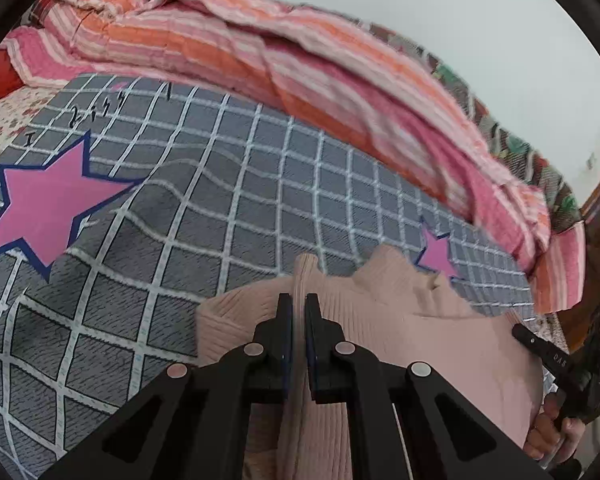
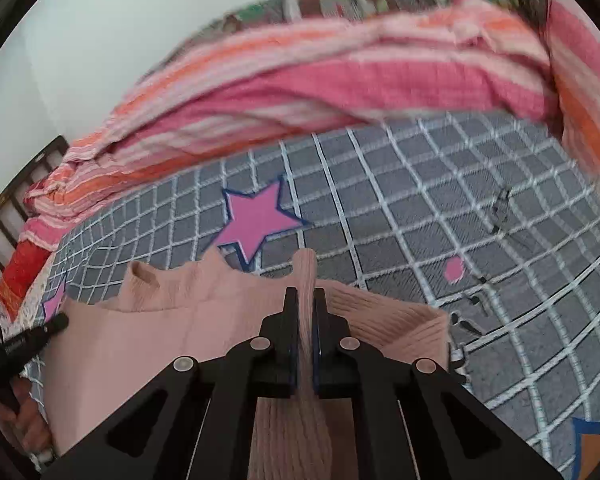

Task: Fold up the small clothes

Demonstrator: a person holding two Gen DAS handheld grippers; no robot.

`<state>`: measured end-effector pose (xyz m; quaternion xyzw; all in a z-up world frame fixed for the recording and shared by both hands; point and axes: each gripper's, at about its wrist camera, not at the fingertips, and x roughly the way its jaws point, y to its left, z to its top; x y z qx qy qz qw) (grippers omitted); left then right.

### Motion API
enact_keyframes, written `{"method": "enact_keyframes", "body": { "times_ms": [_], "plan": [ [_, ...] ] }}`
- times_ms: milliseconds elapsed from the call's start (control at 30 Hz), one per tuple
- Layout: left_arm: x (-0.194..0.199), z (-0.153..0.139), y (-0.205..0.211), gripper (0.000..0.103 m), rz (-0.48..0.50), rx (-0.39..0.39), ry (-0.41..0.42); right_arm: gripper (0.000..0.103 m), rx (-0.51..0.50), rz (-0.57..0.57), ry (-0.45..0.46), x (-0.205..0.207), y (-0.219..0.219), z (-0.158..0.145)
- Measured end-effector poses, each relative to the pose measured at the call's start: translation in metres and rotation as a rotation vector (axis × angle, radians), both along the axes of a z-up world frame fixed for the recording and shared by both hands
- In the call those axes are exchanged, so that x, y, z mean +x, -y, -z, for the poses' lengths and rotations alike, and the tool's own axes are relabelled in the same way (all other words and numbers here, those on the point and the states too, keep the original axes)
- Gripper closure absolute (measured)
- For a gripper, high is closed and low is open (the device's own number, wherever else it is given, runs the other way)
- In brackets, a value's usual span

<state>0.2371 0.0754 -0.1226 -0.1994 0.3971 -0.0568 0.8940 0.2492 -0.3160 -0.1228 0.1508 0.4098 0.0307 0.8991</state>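
Pink ribbed knit top [image 1: 380, 332] lies on grey checked bedcover [image 1: 220, 200], near its front edge. Left gripper [image 1: 299, 304] and right gripper [image 2: 309, 300] both pinched tight on raised ridges of knit, side by side. Garment's long axis runs across between them, so fold probably goes away. Striped quilt [image 1: 300, 72] bunched along far edge, white wall [image 1: 420, 8] behind.

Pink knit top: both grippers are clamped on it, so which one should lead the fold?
Probably neither: left gripper and right gripper each pinch a ridge of the pink knit top, so move together.
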Motion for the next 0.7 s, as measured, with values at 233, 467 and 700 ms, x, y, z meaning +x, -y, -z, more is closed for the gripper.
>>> {"method": "enact_keyframes", "body": {
  "times_ms": [233, 467, 700],
  "plan": [
    [-0.003, 0.005, -0.014, 0.091, 0.005, -0.057, -0.064, 0.091, 0.007, 0.011, -0.111, 0.002, 0.002, 0.013],
    [-0.039, -0.012, -0.036, 0.046, -0.014, -0.016, 0.022, 0.066, -0.074, -0.082, 0.011, -0.051, -0.051, -0.03],
    [-0.063, 0.012, -0.064, 0.046, -0.06, 0.054, -0.004, 0.066, -0.162, -0.254, 0.004, -0.073, -0.132, -0.007]
  ]
}}
